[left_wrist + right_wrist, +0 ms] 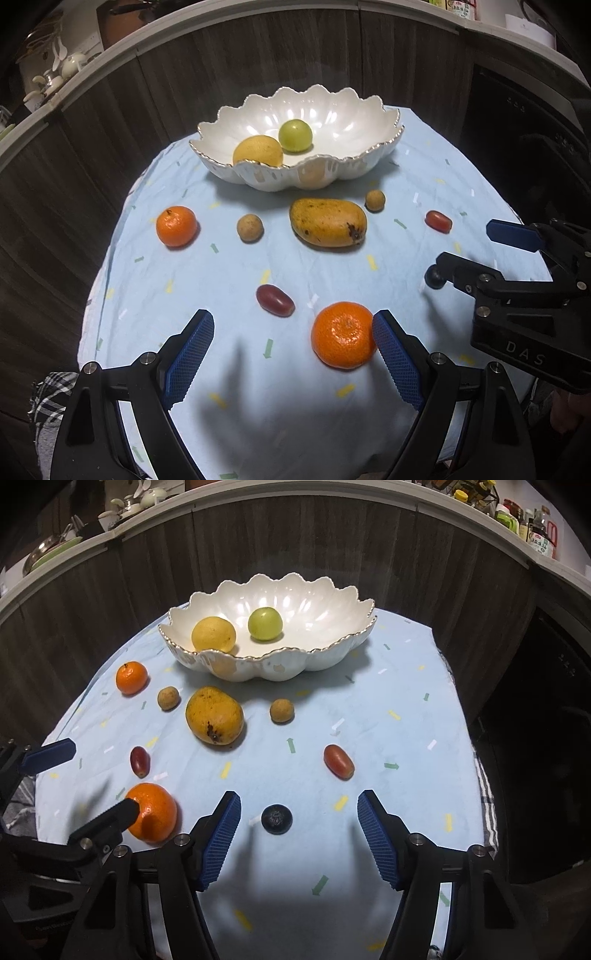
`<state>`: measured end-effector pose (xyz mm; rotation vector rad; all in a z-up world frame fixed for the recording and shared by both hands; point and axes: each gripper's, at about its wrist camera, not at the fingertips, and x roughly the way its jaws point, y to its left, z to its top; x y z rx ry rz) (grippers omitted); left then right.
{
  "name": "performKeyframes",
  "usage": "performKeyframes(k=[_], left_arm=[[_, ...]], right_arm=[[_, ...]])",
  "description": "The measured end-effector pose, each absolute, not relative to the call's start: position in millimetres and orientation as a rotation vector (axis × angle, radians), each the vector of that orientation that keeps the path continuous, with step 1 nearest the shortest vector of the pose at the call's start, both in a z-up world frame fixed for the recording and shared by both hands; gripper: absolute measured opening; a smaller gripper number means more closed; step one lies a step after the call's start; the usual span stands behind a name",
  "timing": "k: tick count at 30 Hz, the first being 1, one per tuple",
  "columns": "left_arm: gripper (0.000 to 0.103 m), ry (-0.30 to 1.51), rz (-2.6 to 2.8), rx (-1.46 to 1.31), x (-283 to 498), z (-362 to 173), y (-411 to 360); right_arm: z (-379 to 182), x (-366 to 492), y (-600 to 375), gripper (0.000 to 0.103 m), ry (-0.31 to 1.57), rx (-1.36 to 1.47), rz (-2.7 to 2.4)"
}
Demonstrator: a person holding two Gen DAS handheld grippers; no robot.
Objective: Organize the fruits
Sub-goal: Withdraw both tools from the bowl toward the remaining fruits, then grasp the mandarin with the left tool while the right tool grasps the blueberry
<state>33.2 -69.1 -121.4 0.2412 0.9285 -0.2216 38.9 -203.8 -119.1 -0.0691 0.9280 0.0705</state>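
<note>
Left gripper [293, 350], jaws apart, has the near mandarin [342, 335] apparently touching its right pad only; shift right to centre it, close gently, lift to the bowl [258, 177]; right gripper [299, 830], jaws apart, straddles the blueberry [276, 819] on the tabletop.

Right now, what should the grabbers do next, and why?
Probably close the left gripper on the near orange. It sits between the open fingers, beside the right one, while the bowl holds only two fruits. The right gripper hangs open around a blueberry.
</note>
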Motion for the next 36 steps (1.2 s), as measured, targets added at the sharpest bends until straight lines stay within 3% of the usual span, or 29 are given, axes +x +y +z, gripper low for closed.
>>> performKeyframes(k=[12, 27, 31, 36], left_arm=[[0.088, 0.949, -0.268, 0.268, 32.4, -140.2, -78.4], [0.074, 0.970, -0.304, 0.292, 30.8, -155.5, -86.0], [0.062, 0.981, -0.315, 0.291, 31.7, -159.0, -87.5], [0.057, 0.980, -0.324, 0.288, 32.0, -159.7, -88.5]], right_arm=[[-131.0, 43.6, -194.8, 0.060, 0.945, -0.103, 0.100], [-143.6, 47.7, -191.0, 0.042, 0.994, -0.106, 0.128], [-146.9, 48.7, -190.9, 0.038, 1.009, -0.099, 0.134], [-152.3, 51.6, -191.9, 0.030, 1.035, -0.078, 0.141]])
